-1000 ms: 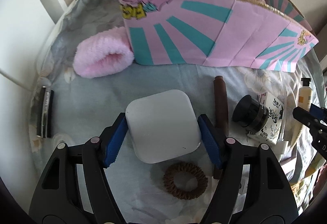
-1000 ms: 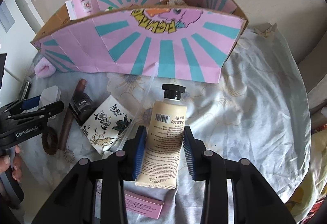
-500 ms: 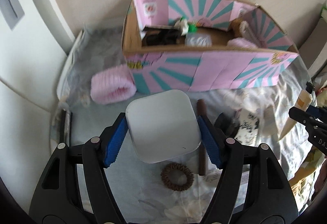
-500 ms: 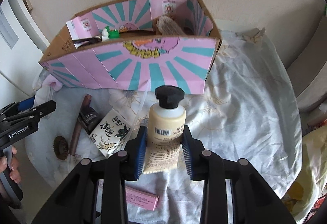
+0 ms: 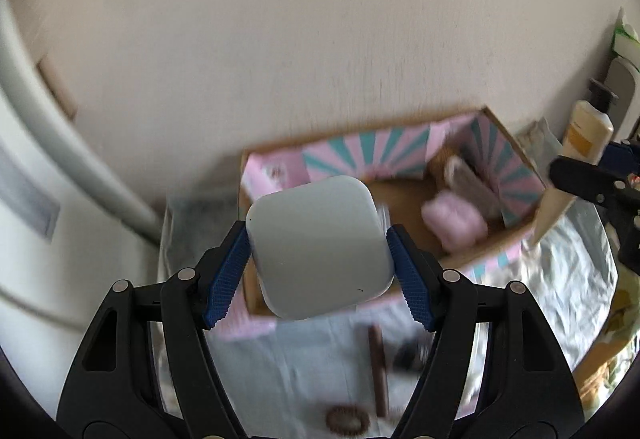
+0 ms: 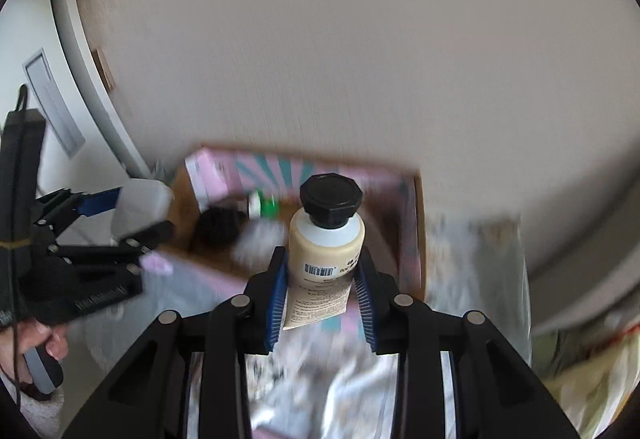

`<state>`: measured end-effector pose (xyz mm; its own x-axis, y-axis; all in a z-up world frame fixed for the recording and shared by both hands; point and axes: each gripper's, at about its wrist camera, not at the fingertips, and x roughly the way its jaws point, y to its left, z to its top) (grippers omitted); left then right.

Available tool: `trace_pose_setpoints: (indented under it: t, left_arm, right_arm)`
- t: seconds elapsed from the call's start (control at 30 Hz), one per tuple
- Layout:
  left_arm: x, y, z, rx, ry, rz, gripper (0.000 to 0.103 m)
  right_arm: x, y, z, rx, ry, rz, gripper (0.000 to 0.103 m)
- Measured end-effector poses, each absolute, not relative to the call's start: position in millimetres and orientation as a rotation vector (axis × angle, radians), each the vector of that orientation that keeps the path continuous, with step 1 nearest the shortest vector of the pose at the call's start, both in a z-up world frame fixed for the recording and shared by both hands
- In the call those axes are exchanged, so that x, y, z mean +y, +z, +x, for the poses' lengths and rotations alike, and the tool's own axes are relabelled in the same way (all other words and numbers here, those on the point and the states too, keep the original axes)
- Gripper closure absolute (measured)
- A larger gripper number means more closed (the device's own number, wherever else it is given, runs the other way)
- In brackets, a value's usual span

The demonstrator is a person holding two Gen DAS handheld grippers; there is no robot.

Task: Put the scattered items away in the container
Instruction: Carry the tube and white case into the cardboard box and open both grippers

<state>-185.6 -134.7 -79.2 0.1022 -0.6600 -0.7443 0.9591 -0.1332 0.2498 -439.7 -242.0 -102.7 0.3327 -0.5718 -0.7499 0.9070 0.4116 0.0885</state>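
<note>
Above one box [image 5: 516, 239], two grippers, two items

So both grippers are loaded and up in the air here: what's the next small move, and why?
Probably carry both forward over the pink box and lower before letting go. The left gripper clamps the white square case and the right gripper the cream tube, both above the box's near wall, and open floor shows inside.

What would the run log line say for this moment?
left tongs: shut on white case | right tongs: shut on lotion tube | both above box
</note>
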Motion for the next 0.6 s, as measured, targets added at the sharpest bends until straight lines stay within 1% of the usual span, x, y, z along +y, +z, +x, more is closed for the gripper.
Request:
trace_pose_setpoints:
  t: [0.07,0.2,0.37,0.6]
  left_arm:
    - [-149,-79,-189,0.435,-1.463,0.898,0.036]
    - [-174,-88,-190,0.448,-1.439,0.9,0.036]
    - [-194,-111,-181,0.495,-1.402,0.917,0.036]
    - [-208,-136,-165,0.553,-1.353,0.932,0.036]
  right_arm:
    - [-261,-98,-426,0.697,-1.009,0.543,0.073]
    - [-287,-110,-404,0.738,-0.988,0.546,0.073]
    - [-307,-144,-384,0.815,-0.961,0.582,0.073]
    - [-317,-179,-374,0.876,-0.939,0.631,0.073]
